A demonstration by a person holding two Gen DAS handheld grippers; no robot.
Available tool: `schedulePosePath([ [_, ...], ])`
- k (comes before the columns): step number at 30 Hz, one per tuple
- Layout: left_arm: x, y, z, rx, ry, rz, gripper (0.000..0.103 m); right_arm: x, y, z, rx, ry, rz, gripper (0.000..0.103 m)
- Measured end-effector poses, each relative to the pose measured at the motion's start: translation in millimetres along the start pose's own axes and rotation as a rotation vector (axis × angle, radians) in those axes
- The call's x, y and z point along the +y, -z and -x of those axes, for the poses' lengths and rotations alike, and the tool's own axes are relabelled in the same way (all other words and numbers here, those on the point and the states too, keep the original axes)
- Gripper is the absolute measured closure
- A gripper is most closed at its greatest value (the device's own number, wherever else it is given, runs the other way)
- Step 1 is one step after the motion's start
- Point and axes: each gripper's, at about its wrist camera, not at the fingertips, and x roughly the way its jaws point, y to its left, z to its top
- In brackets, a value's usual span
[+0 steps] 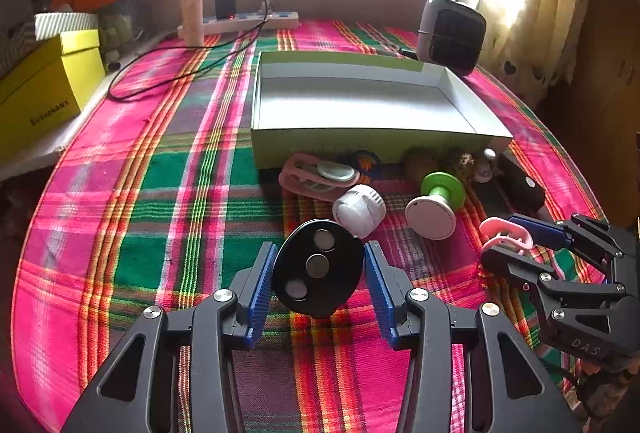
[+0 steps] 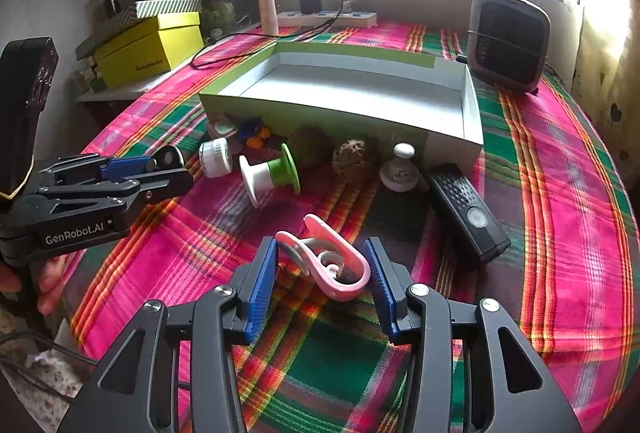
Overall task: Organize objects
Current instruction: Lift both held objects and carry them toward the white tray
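- My left tool (image 1: pixel 320 269) holds a black oval disc (image 1: pixel 318 267) between its blue pads; three round silver spots run in a line down its face, and its long axis leans from upper right to lower left in the left wrist view.
- My right tool (image 2: pixel 320 273) straddles a pink clip (image 2: pixel 338 265) lying flat on the plaid cloth (image 2: pixel 560 193); the pads stand beside it and I cannot tell whether they press on it. Its rounded end points toward me, its open arms toward the box.
- In the right wrist view the side of my left tool reads "GenRobot.AI".
- The side of my right tool shows "DAS" in the left wrist view.
- The yellow box (image 2: pixel 152 49) at the left edge carries small print I cannot read.
- The open tray box (image 2: pixel 474 113) sits mid-cloth, its long axis crosswise; a green-and-white spool (image 2: pixel 272 173) and a black remote (image 2: pixel 466 211) lie along its near wall.
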Motion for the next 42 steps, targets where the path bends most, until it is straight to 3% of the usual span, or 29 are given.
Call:
schedulePosePath([
  [25, -6, -42, 4, -0.064, 0.007, -0.021, 0.060, -6, -45, 6, -0.067, 0.003, -0.018, 0.057],
  [42, 1, -87, -29, -0.052, 0.023, -0.012, 0.060, -25, -91, -22, -0.069, 0.040, -0.054, 0.057],
])
